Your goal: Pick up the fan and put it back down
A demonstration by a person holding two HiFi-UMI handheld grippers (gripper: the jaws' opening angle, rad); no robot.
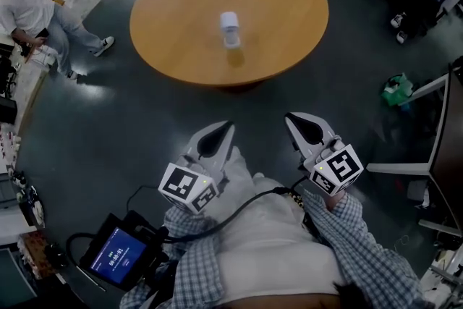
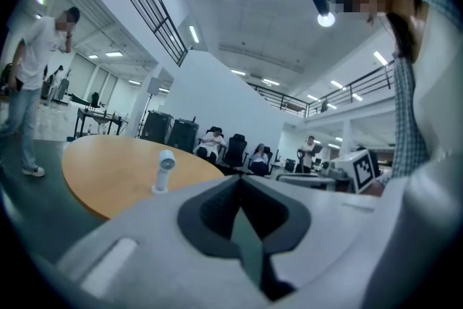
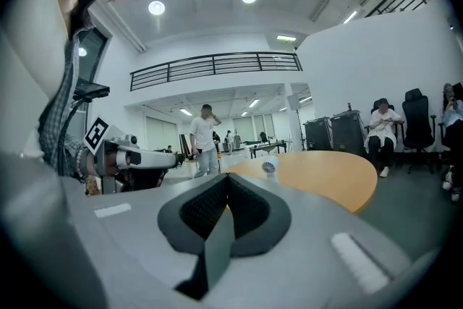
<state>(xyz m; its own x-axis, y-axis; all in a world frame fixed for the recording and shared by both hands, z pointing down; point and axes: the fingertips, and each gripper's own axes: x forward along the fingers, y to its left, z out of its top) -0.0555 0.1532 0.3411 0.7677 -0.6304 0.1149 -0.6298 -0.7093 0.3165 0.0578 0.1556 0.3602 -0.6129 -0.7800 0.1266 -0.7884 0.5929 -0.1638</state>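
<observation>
Held low over the dark floor [image 1: 123, 127], the grey handheld left gripper [image 1: 221, 130] and right gripper [image 1: 298, 119] each have their fingers [image 2: 210, 212] together on nothing. Well ahead, a small white handheld fan [image 1: 230, 29] stands upright on the round wooden desk [image 1: 181, 3], in from every edge.

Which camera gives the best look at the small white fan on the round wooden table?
The left gripper view: the small white fan shows side-on, whole, base to head. The head view sees the fan from above, foreshortened. The right gripper view shows only its round head, tiny.
</observation>
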